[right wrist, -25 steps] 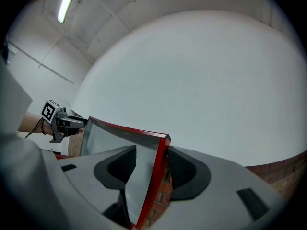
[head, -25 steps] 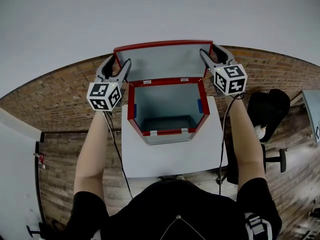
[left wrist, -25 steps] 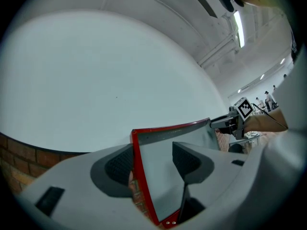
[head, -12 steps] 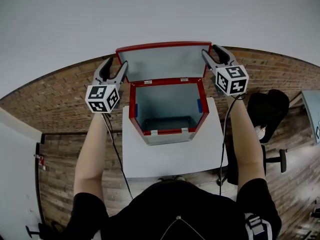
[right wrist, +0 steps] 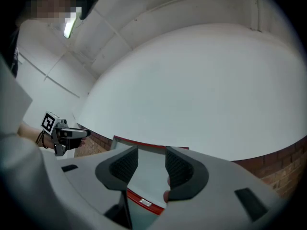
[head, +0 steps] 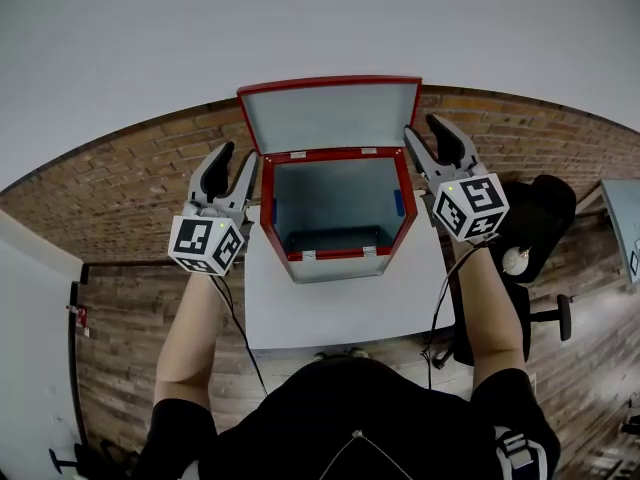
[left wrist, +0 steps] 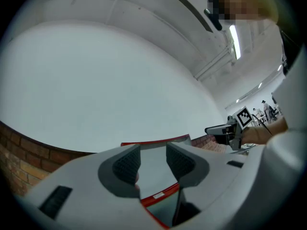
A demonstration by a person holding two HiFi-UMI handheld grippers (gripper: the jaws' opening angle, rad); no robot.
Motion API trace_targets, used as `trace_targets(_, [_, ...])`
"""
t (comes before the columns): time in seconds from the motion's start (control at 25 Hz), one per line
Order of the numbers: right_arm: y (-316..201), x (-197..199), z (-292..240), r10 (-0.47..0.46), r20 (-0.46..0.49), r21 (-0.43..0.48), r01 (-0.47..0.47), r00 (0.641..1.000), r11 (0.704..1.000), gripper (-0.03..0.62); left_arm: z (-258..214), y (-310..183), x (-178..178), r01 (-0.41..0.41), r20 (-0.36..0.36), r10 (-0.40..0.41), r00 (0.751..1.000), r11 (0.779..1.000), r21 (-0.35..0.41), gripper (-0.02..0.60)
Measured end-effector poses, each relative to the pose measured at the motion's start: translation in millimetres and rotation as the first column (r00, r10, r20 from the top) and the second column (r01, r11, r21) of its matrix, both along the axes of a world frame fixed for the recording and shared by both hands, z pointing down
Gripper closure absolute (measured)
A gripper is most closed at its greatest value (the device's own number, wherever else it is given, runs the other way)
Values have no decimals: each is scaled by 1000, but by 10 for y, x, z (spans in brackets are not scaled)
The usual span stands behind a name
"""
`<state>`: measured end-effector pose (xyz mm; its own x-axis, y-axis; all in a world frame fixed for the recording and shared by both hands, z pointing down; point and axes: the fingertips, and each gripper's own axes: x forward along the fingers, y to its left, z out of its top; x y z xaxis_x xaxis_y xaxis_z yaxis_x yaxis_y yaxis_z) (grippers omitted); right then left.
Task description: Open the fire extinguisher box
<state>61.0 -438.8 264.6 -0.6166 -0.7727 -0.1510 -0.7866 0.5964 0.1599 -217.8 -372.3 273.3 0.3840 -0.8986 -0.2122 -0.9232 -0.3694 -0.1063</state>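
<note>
Dead centre of the head view, your fire extinguisher box (head: 335, 155) sits on the table (head: 340, 308), lid (head: 330, 113) swung up, so you're basically done. Left gripper (head: 235, 156) and right gripper (head: 424, 130) flank it, jaws just narrowed but apart, gripping nothing.

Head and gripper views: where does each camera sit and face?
Head view: on the person's head, facing steeply down at the open box; forearms, left gripper, right gripper show.
Left gripper view: on that gripper, facing the raised lid past its own jaws.
Right gripper view: likewise, from the right.
Shared: lid and opposite gripper; both jaws have just closed slightly, yet stand apart, empty.
</note>
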Motion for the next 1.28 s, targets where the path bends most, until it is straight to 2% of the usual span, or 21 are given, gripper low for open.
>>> trace_targets(0.28, [770, -253, 259, -86, 53, -36, 88, 995, 995, 521, 247, 652, 275, -57, -48, 57, 997, 998, 6, 482])
trace_targets(0.48, [1085, -351, 666, -122, 70, -112, 129, 990, 985, 562, 585, 872, 368, -82, -86, 79, 993, 996, -38, 521])
trace_targets(0.92, [1561, -568, 1457, -164, 95, -269, 184, 982, 945, 572, 1361, 1227, 587, -152, -154, 121, 981, 968, -202, 534])
trace_targets(1.28, [1575, -505, 1493, -138, 103, -276, 162, 985, 948, 574, 1409, 1264, 713, -185, -150, 155, 976, 960, -209, 534])
